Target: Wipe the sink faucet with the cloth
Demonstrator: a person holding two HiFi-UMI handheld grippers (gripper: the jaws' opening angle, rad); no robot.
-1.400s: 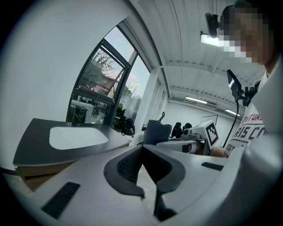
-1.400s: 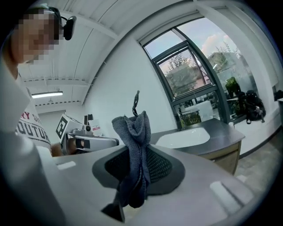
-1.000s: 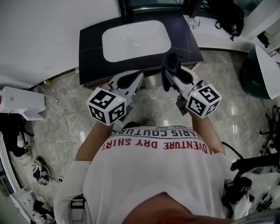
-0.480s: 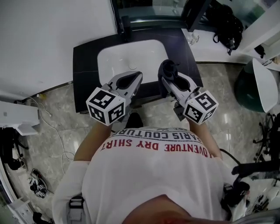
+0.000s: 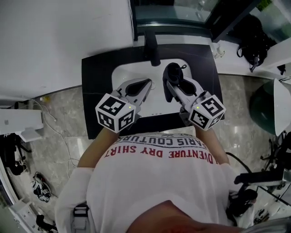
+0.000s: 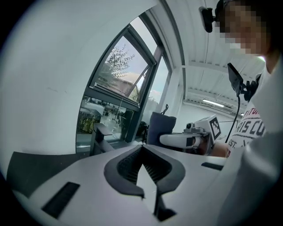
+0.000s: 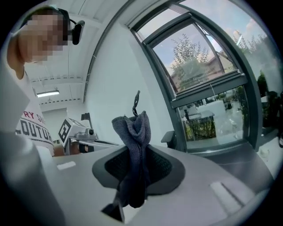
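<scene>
A black faucet point(image 5: 152, 47) stands at the back of a white sink basin point(image 5: 122, 73) set in a dark counter point(image 5: 97, 91). My right gripper point(image 5: 172, 84) is shut on a dark grey cloth point(image 5: 174, 73), which it holds over the basin's right part, just right of and below the faucet. In the right gripper view the cloth point(image 7: 134, 132) stands bunched upright between the jaws, with the faucet point(image 7: 170, 139) beyond it. My left gripper point(image 5: 148, 82) is shut and empty over the basin's middle. The left gripper view shows its pads point(image 6: 128, 165) meeting, with the faucet point(image 6: 99, 136) to the left.
A white wall borders the counter on the left and a window point(image 5: 175, 13) runs behind it. A small item point(image 5: 218, 50) sits by the counter's right end. Black bags point(image 5: 254, 41) and a green bin point(image 5: 263, 107) lie to the right. Cables point(image 5: 54, 132) trail over the marble floor.
The person has stepped up to the sink. Both grippers have gone from in front of the counter to over the basin, and the faucet has come into view. The cloth stays gripped.
</scene>
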